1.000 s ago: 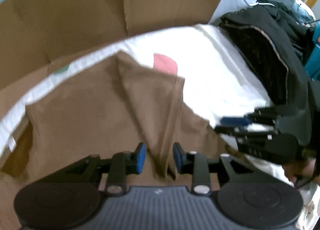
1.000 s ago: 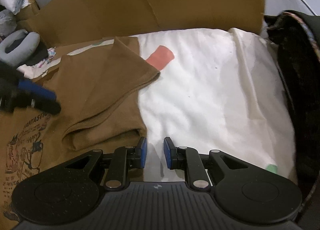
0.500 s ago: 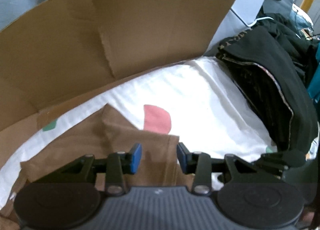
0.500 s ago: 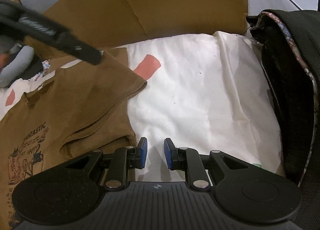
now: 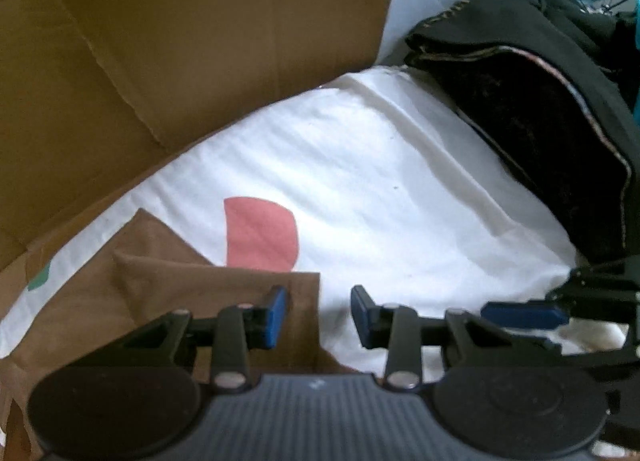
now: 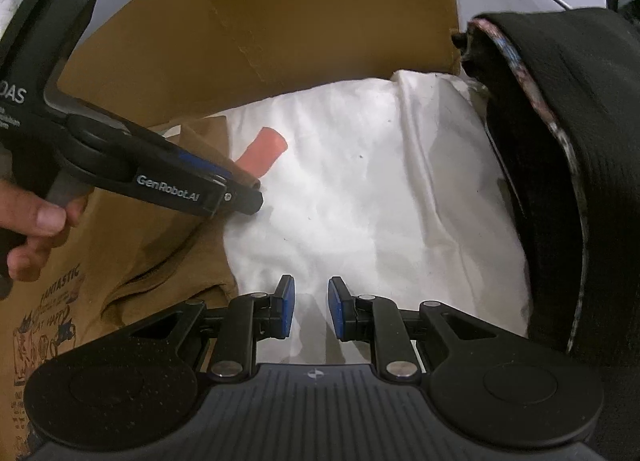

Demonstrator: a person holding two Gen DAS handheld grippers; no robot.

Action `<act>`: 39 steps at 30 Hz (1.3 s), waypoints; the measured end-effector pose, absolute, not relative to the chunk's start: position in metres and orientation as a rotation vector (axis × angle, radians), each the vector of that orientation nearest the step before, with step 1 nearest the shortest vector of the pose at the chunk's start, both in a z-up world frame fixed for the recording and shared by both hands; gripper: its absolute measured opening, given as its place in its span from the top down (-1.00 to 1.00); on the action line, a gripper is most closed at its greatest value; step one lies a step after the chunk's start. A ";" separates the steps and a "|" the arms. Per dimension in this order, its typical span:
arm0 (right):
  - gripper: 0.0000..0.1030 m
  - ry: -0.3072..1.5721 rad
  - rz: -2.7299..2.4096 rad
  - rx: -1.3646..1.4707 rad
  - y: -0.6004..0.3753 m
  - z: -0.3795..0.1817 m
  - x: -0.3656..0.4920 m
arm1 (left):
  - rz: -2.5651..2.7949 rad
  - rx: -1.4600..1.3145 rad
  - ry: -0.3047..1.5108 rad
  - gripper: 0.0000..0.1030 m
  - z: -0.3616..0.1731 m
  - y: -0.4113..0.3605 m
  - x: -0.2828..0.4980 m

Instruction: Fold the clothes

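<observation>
Brown T-shirt (image 5: 168, 297), soft and limp, lay on white sheet (image 5: 360, 189) with folded sleeve corner just under left gripper (image 5: 318, 315), jaws apart, empty; right gripper (image 6: 311, 311) beside hem, likewise parted, empty; best pinched at hem corners

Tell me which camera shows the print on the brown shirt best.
The right wrist view: the brown shirt lies at its left edge with the print of lettering and cartoon figures in sight. The left wrist view shows only plain folded brown fabric, no print.
</observation>
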State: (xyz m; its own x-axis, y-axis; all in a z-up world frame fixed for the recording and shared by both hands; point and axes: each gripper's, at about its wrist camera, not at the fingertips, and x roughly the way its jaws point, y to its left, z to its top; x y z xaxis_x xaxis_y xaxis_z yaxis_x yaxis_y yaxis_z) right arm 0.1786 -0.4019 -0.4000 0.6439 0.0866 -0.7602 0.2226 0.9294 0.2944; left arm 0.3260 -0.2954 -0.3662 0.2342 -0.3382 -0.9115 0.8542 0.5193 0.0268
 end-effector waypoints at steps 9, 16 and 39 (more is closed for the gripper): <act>0.53 0.881 -0.094 0.419 -0.404 -0.411 0.178 | -0.871 0.587 1.037 0.21 -0.386 -0.294 0.333; 0.52 0.885 -0.096 0.406 -0.401 -0.407 0.181 | -0.835 0.454 1.036 0.76 -0.383 -0.271 0.342; 0.52 0.822 0.020 0.316 -0.379 -0.371 0.247 | -0.734 0.065 0.988 0.90 -0.324 -0.141 0.372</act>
State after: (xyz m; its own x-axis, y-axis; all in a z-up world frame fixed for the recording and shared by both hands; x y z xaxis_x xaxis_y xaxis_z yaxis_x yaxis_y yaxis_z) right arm 0.2474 -0.3792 -0.3711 0.6836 0.1388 -0.7166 0.1045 0.9530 0.2843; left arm 0.3724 -0.1410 -0.3242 0.3335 -0.5337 -0.7771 0.5902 0.7610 -0.2693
